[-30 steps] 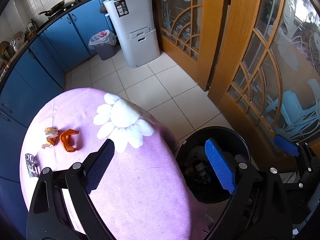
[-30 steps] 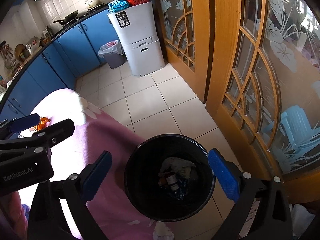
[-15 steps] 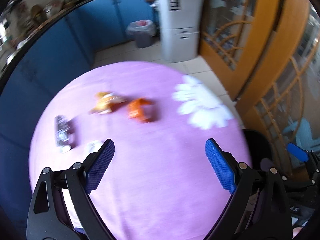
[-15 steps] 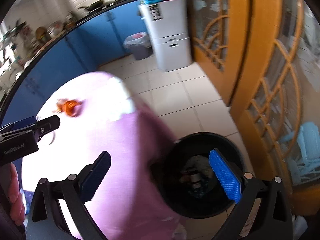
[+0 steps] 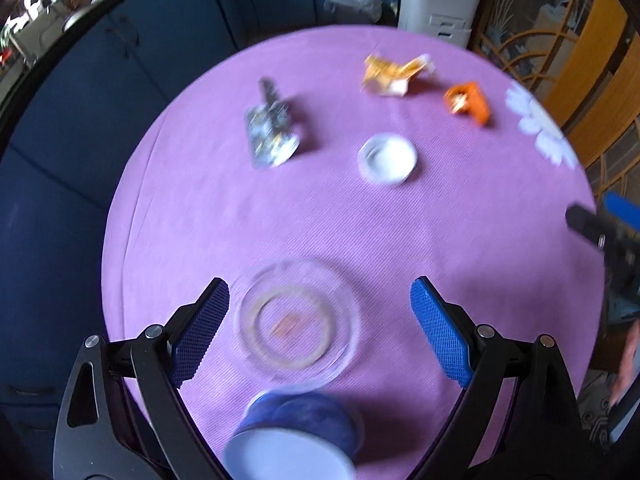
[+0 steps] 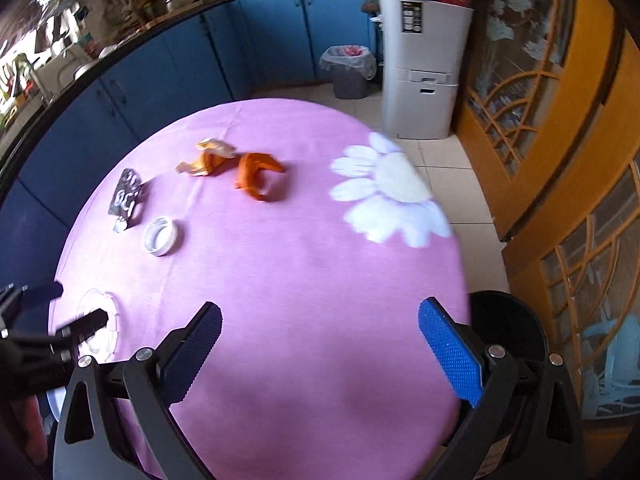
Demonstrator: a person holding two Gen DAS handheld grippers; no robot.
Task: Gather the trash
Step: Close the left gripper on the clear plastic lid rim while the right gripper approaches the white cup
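A blue-cabinet kitchen frames the round desk [image 6: 304, 272] under its pink flowered cloth, where the trash lies ahead of both wide-open, empty tools — a crumpled orange wrapper [image 6: 256, 176], a torn yellow wrapper [image 5: 394, 74], a silver foil packet [image 5: 270, 132] and a white plastic lid [image 5: 387, 158]. The left hand-held gripper [image 5: 320, 316] hangs nearer, over a clear glass ashtray [image 5: 296, 320]; the right hand-held gripper [image 6: 320, 344] hovers beside the black bin [image 6: 512, 320].
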